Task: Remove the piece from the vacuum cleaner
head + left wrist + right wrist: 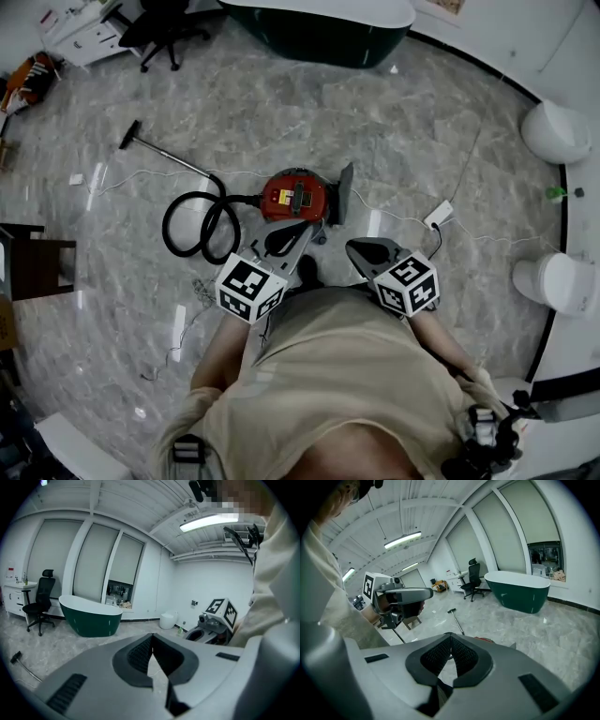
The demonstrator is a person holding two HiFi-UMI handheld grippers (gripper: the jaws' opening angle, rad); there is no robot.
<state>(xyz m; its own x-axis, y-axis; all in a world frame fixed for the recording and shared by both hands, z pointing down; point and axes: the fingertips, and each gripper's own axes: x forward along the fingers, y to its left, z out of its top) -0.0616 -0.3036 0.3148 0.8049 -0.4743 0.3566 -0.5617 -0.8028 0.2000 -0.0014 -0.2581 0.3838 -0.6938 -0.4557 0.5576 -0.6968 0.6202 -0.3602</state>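
My left gripper has its jaws pressed together at the tips with nothing between them, and my right gripper is closed the same way, empty. In the head view both sit in the lower middle of the frame, close in front of my chest, with my forearms bent. The left gripper angles toward the upper right and the right gripper toward the upper left, so their tips lean toward each other. Both tilt somewhat down at the marble floor.

Just above the tips, at the frame's centre, the red vacuum cleaner sits on the floor, apart from both grippers. A grey flap stands up at its right side. Its black hose coils to the left, and the wand runs toward the upper left. A dark green bathtub lies along the top edge.
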